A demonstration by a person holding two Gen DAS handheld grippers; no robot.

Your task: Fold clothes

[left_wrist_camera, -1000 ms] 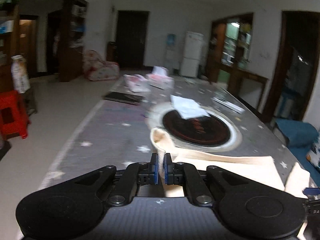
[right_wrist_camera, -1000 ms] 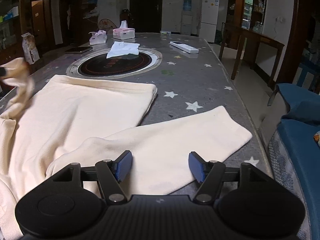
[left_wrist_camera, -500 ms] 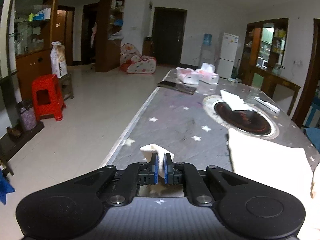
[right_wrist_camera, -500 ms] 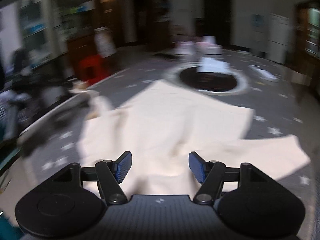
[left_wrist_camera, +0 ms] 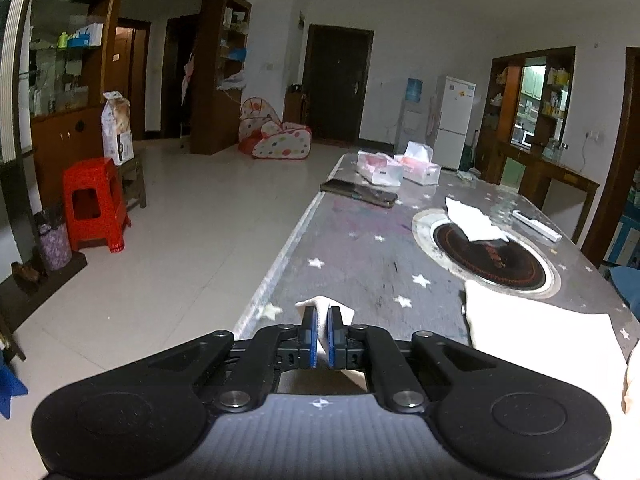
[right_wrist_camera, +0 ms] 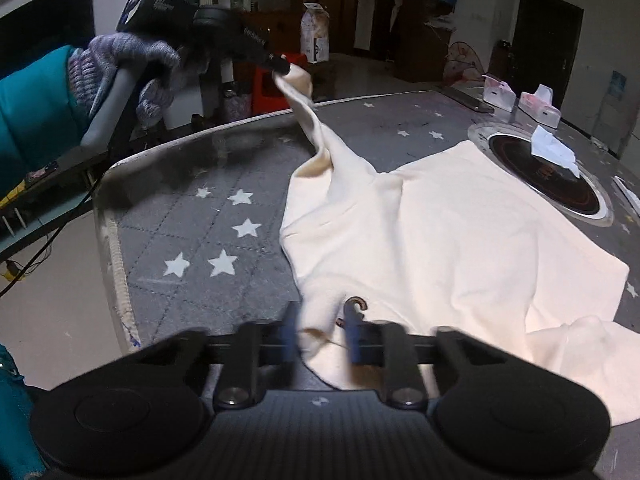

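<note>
Grey star-print table w/ a round black hob set in it; a white tissue lies on the hob's far edge. Cream garment is spread across the table centre, its far corner reaching the hob rim. Left gripper jaws are clamped tight on a sleeve end of the garment; in the right wrist view that sleeve end is lifted off the table toward the near-left corner, cloth trailing down to the body. A knit-gloved hand w/ teal sleeve holds that tool; "DAS" reads on its body, rest of the lettering too small. Right gripper is blurred, jaws partly apart w/ a fold of the garment's near edge between them; can't tell if the pads touch it. Two tissue boxes and a dark phone sit at the far end, white remote past the hob. Red stool on the floor at left.
</note>
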